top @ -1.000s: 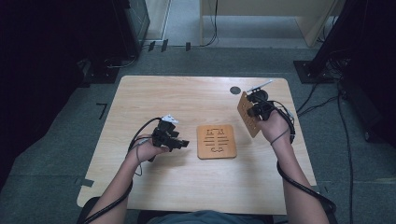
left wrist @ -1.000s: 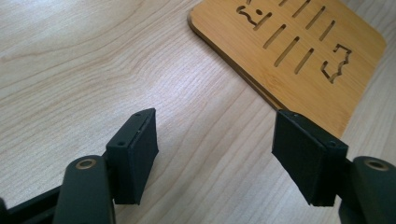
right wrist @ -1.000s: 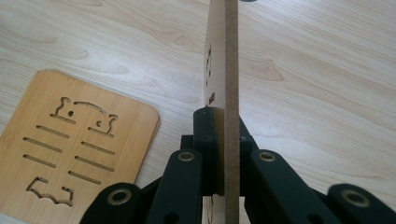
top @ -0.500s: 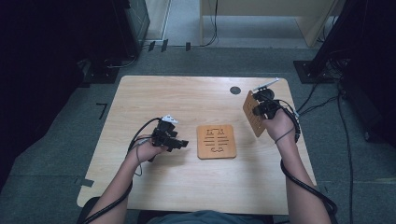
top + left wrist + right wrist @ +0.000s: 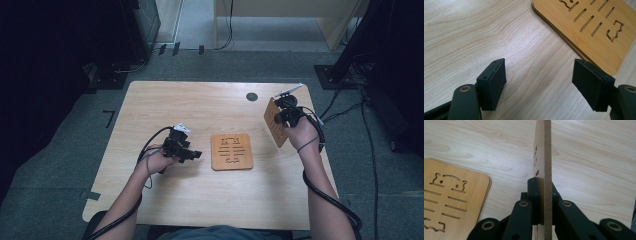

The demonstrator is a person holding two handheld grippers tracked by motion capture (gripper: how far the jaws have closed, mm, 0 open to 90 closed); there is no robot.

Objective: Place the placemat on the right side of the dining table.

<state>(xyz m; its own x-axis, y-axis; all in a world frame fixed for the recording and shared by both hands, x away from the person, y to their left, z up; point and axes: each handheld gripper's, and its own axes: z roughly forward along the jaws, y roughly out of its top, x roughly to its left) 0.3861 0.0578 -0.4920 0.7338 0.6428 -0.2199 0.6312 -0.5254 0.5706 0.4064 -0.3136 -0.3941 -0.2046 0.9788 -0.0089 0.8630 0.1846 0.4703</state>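
A square wooden board with cut-out slots point(image 5: 231, 151) lies flat at the table's middle. It also appears in the left gripper view point(image 5: 596, 37) and the right gripper view point(image 5: 449, 197). A second, similar board point(image 5: 274, 126) stands on edge above the table's right side, with my right gripper point(image 5: 282, 116) shut on it. In the right gripper view that board point(image 5: 544, 150) runs edge-on between the closed jaws of the right gripper point(image 5: 543, 192). My left gripper point(image 5: 192, 155) rests just left of the flat board. The left gripper point(image 5: 539, 85) has just been opening its jaws, and only bare table lies between them.
The light wooden table point(image 5: 200, 105) has a small dark round spot point(image 5: 252, 96) near its far edge. Cables trail from both grippers along the forearms. Dark stands and cables sit on the grey floor around the table.
The right gripper has drifted a little to the right with the upright board in it. The left hand has stayed where it was.
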